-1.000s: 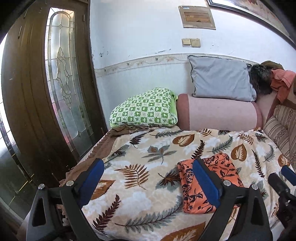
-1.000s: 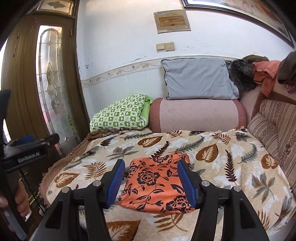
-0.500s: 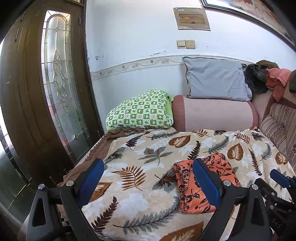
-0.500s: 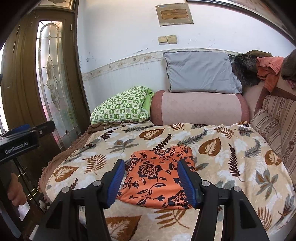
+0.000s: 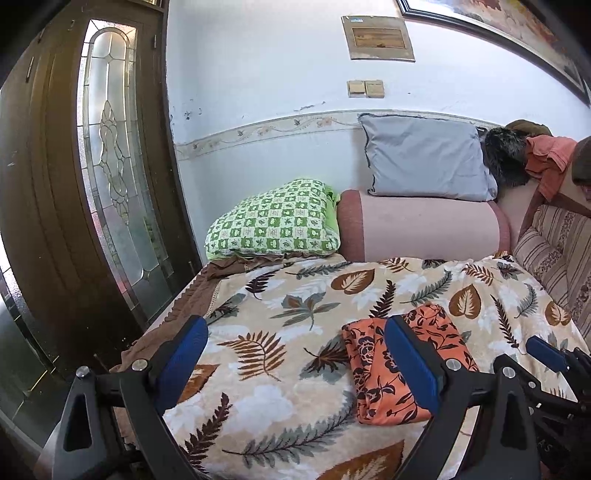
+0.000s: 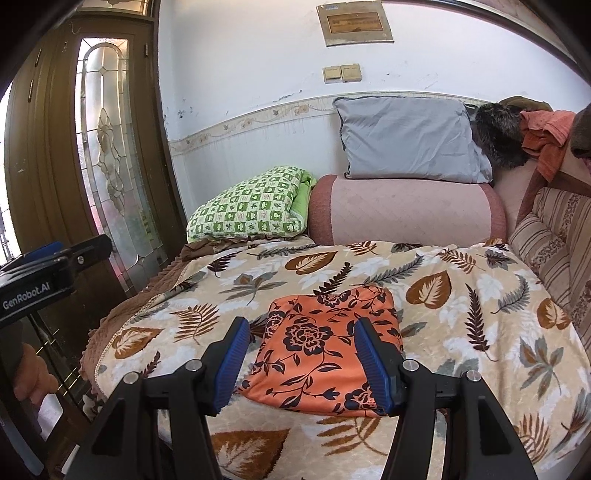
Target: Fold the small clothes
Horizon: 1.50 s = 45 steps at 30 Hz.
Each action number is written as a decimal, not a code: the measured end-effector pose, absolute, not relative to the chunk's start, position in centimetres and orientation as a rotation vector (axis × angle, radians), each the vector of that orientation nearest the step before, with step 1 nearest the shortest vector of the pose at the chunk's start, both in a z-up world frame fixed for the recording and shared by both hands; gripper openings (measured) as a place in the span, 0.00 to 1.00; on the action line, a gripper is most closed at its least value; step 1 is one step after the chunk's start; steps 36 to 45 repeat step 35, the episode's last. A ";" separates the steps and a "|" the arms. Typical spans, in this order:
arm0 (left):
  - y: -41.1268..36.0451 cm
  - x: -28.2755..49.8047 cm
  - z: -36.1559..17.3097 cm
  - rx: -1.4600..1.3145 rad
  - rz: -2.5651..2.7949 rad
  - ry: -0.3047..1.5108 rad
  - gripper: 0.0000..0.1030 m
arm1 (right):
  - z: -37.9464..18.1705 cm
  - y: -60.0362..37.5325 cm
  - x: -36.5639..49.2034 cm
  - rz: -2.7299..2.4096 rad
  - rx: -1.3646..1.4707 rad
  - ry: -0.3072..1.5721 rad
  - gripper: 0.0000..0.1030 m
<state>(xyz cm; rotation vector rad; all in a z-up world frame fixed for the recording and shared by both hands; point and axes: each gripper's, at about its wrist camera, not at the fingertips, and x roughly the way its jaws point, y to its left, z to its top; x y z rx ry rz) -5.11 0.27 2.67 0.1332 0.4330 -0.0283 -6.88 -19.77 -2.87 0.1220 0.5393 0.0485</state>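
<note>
Folded orange floral garment [image 6: 325, 347] flat on leaf-print blanket [image 6: 461, 306], near front edge, well short of pink bolster [image 6: 406, 214]. Right gripper [image 6: 301, 363] above it, jaws apart, gripping nothing. Left gripper [image 5: 295, 363] off to garment's left, jaws wide, empty.

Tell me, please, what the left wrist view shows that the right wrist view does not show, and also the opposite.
Only the left wrist view shows the left gripper from behind, jaws open and empty, and a corner of the framed picture.

Only the right wrist view shows the right gripper from behind, open, the folded orange floral cloth seen between its fingers, and a hand at the left edge.

Both show that cloth on the leaf-patterned blanket, the green checked pillow, the grey pillow and the glass door.
</note>
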 end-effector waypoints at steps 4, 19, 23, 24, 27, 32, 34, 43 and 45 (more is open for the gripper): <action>0.1 -5.0 2.5 0.142 -0.031 0.436 0.94 | -2.8 -19.5 -6.7 0.055 0.121 0.540 0.61; 0.1 -4.4 1.6 0.139 -0.055 0.459 0.94 | -3.2 -19.0 -6.0 0.069 0.118 0.550 0.61; 0.1 -4.1 1.3 0.134 -0.065 0.473 0.94 | -3.4 -18.8 -5.7 0.074 0.115 0.556 0.61; 0.1 -4.0 1.3 0.132 -0.066 0.475 0.94 | -3.5 -18.8 -5.7 0.074 0.115 0.557 0.61; 0.1 -3.9 1.2 0.124 -0.073 0.478 0.94 | -3.7 -18.7 -5.6 0.073 0.117 0.564 0.61; 0.0 -3.3 0.8 0.112 -0.084 0.485 0.94 | -4.1 -18.7 -5.2 0.075 0.118 0.575 0.61; 0.0 -2.8 0.4 0.104 -0.084 0.487 0.94 | -4.2 -18.9 -4.8 0.078 0.125 0.580 0.61; 0.0 -2.3 0.1 0.100 -0.088 0.497 0.94 | -4.3 -19.3 -4.5 0.070 0.130 0.582 0.61; 0.0 -2.3 0.1 0.100 -0.088 0.497 0.94 | -4.3 -19.3 -4.5 0.070 0.130 0.582 0.61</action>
